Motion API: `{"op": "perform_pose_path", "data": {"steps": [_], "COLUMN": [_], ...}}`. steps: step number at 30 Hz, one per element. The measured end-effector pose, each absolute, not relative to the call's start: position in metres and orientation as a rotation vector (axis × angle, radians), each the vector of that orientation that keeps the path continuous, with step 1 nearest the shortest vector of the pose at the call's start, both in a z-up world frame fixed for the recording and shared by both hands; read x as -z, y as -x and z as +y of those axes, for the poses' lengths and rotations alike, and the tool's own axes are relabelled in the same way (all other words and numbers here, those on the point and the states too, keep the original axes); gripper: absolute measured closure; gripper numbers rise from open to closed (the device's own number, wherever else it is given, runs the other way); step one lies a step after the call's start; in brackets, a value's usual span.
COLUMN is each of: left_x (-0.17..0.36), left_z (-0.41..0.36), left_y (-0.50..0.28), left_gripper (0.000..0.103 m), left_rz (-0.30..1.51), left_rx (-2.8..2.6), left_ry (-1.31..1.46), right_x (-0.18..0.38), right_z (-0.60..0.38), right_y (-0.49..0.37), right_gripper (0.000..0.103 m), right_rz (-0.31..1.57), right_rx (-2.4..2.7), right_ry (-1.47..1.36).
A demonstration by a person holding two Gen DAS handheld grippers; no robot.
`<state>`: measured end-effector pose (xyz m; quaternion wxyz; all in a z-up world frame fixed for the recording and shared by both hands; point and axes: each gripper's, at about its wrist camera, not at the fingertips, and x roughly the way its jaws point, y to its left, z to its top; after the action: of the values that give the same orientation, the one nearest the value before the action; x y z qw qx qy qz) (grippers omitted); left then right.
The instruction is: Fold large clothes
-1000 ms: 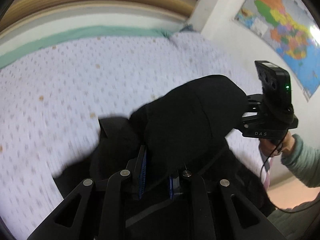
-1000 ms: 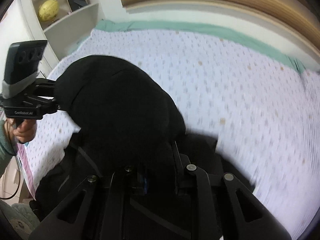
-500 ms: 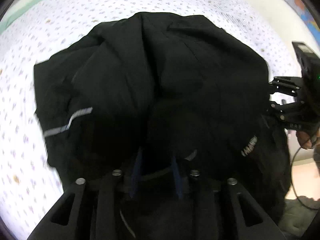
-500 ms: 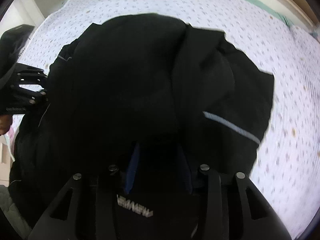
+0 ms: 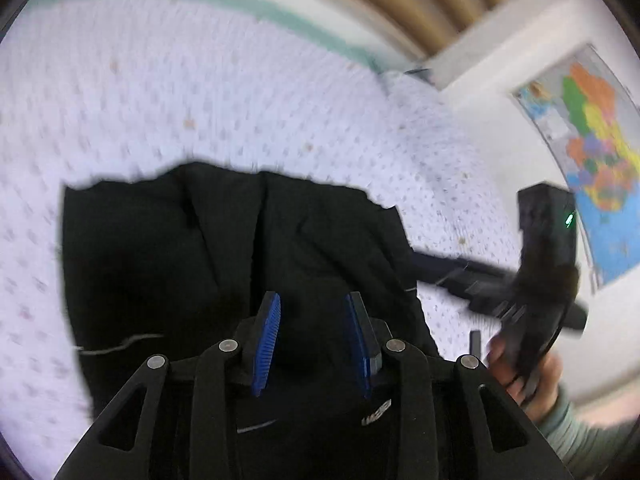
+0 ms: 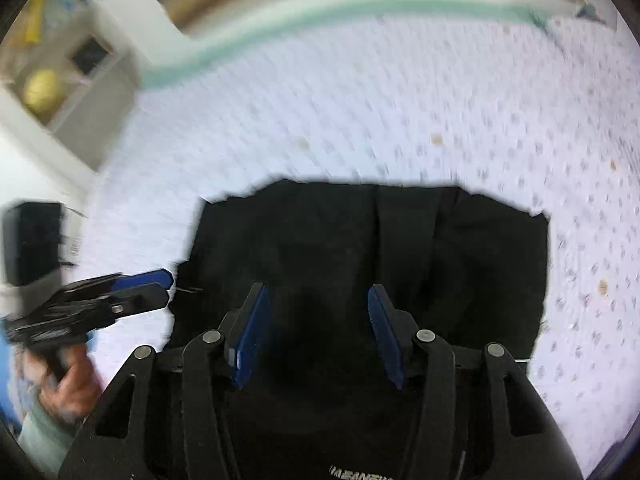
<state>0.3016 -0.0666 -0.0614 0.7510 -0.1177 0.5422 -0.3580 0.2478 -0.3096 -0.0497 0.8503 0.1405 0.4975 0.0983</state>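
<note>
Inspecting progress, I find the black garment [image 5: 224,264] lying on the bedspread [image 5: 200,100], folded at least 1 time. My left gripper [image 5: 314,312] and right gripper [image 6: 316,312] are both opening above it, gripping nothing; whether further folds remain I cannot tell.

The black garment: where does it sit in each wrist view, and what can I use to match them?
Left wrist: the black garment fills the lower centre, lying on the dotted bedsheet.
Right wrist: the black garment lies lower centre, slightly right.
Shared landmark: the green strip along the bed's far edge.
</note>
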Motion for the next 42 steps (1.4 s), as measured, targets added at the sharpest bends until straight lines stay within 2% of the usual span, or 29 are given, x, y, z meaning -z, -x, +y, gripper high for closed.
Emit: {"op": "perform_pose_path", "data": {"steps": [4,7,11,13,17,19,20,23,27,34,39,42], "left_x": [0.138,0.172,0.16,0.139,0.093,0.084,0.084,0.112,0.167,0.122,0.073,0.075], "left_z": [-0.079,-0.08,-0.068,-0.064,-0.051,-0.045,-0.042,-0.047,-0.042,-0.024,0.054,0.119], "left_y": [-0.3,-0.288,-0.289,-0.281,-0.248,-0.237,-0.233,-0.238,-0.25,-0.228,-0.197,-0.192], "left_gripper": [0.069,0.069,0.069,0.069,0.068,0.061,0.057,0.057,0.058,0.058,0.058,0.058], "left_rz": [1.384,1.396,1.388,1.339,1.23,1.214,1.217,1.285,1.4,1.361,1.266,1.266], "left_rx": [0.751,0.721,0.709,0.703,0.786,0.863,0.886,0.825,0.742,0.779,0.719,0.625], "left_ry": [0.237,0.202,0.273,0.21,0.156,0.21,0.227,0.197,0.243,0.178,0.163,0.184], "right_x": [0.132,0.159,0.152,0.141,0.086,0.071,0.07,0.097,0.171,0.16,0.127,0.124], "right_z": [-0.298,-0.303,-0.298,-0.303,-0.316,-0.31,-0.306,-0.287,-0.282,-0.294,-0.324,-0.344], "right_y": [-0.253,-0.237,-0.229,-0.223,-0.18,-0.165,-0.161,-0.17,-0.194,-0.187,-0.141,-0.116], "right_gripper": [0.048,0.049,0.048,0.048,0.048,0.047,0.047,0.047,0.047,0.046,0.043,0.043], "right_rz": [1.249,1.225,1.194,1.186,1.054,1.009,1.01,1.081,1.205,1.19,1.142,1.153], "right_rx": [-0.132,-0.133,-0.138,-0.159,-0.215,-0.23,-0.229,-0.216,-0.169,-0.187,-0.201,-0.164], "right_ry": [-0.268,-0.292,-0.243,-0.256,-0.273,-0.251,-0.229,-0.162,-0.146,-0.177,-0.175,-0.161]}}
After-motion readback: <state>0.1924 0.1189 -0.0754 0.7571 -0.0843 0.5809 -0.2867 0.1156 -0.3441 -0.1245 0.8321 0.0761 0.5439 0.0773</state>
